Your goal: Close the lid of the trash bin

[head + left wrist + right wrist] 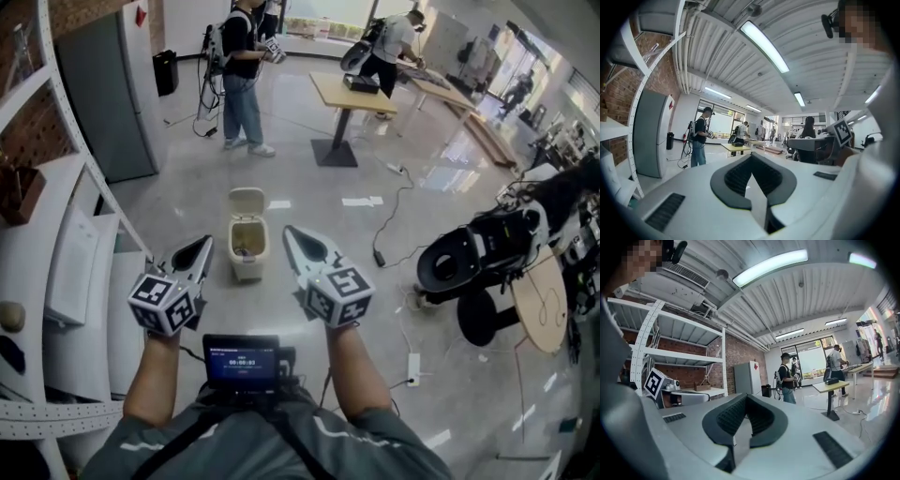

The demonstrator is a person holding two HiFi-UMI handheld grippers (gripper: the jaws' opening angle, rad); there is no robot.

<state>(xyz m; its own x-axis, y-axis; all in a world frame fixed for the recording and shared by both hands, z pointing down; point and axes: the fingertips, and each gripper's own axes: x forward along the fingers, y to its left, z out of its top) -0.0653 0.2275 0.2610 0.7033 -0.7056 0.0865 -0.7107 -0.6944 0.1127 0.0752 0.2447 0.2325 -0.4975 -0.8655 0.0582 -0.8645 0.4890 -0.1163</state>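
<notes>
A small cream trash bin (248,253) stands on the glossy floor in the head view, its lid (247,201) tipped up and back, with some rubbish visible inside. My left gripper (200,248) hovers just left of the bin, nearer to me, its jaws together and empty. Just right of the bin my right gripper (291,235) is also shut on nothing. Neither touches the bin. The left gripper view shows the left gripper (751,160) aimed level across the room; the right gripper (746,398) likewise. The bin is outside both gripper views.
A white shelf rack (82,281) runs along the left. A grey cabinet (105,94) stands behind it. A black cable (394,220) and a power strip (412,367) lie right of the bin, near a black-and-white machine (478,255). Further back are a table (352,94) and two people.
</notes>
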